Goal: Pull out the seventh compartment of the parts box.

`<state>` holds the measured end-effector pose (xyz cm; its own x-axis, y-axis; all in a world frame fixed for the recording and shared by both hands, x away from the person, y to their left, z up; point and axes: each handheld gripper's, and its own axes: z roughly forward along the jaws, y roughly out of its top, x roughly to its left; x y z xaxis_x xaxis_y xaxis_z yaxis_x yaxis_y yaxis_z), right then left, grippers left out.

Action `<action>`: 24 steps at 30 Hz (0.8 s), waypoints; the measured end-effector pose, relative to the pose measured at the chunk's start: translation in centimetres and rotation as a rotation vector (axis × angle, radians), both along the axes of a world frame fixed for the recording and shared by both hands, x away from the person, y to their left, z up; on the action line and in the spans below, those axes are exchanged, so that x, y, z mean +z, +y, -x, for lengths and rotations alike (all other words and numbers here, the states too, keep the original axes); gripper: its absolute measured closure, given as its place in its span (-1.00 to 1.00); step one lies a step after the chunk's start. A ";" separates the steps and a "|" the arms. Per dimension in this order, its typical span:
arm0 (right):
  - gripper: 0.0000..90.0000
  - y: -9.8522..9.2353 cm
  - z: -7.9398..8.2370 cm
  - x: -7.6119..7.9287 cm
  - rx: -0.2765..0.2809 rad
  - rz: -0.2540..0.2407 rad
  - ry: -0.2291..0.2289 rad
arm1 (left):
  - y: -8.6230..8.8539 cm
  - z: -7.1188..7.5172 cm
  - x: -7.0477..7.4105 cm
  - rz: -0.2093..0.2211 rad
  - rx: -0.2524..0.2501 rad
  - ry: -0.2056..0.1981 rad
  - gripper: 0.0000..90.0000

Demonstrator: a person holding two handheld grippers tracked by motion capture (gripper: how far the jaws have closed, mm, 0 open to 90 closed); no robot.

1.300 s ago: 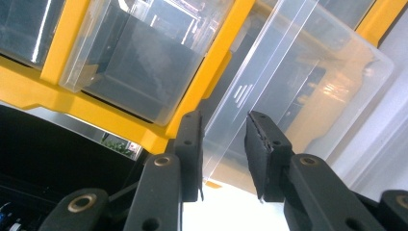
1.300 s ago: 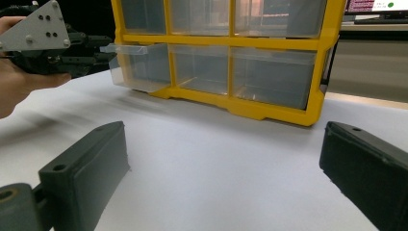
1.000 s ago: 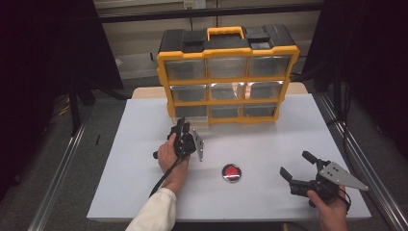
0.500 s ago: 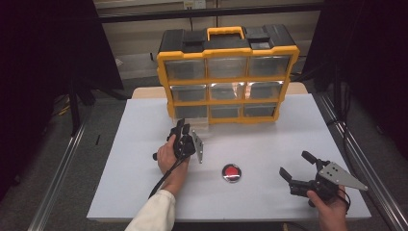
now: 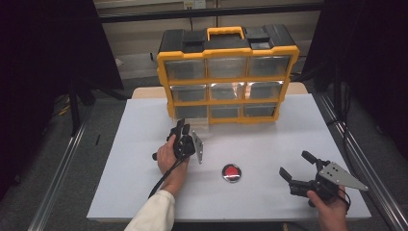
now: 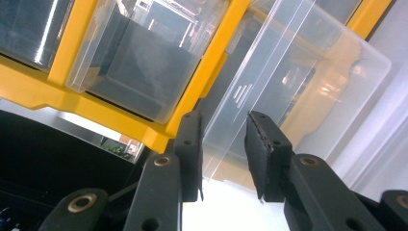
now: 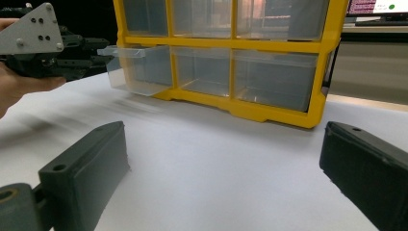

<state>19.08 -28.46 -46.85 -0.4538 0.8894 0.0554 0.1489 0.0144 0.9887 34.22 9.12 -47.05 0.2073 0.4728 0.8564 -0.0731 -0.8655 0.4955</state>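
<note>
The left gripper held its jaws part-open around the front lip of a clear plastic drawer, pulled partway out of the yellow organizer's bottom-left slot near the bench's far edge; whether the pads pressed the lip was unclear. The right gripper rested wide open and empty near the front right corner, with bare white bench ahead and a round red-topped disc between the hands.
</note>
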 end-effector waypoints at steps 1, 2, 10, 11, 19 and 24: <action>-0.95 0.0 0.0 0.0 -0.001 0.000 -0.002 | 0.0 0.0 0.0 -0.003 -0.001 -0.001 0.51; -0.95 0.0 0.0 0.0 0.007 0.004 -0.004 | 0.0 0.0 0.0 0.003 0.000 0.002 0.51; -0.95 0.0 0.0 0.0 -0.001 0.004 0.000 | 0.1 0.1 0.0 -0.008 -0.002 0.004 0.51; -0.95 0.0 0.0 0.0 -0.001 0.003 0.001 | 0.1 0.0 0.0 -0.011 -0.003 0.002 0.51; -0.95 -0.1 0.0 0.1 0.005 0.003 -0.005 | 0.1 0.0 -0.1 -0.015 -0.010 0.014 0.50; -0.95 0.0 0.0 0.0 0.004 0.005 -0.002 | 0.1 0.0 -0.2 -0.008 -0.009 0.013 0.51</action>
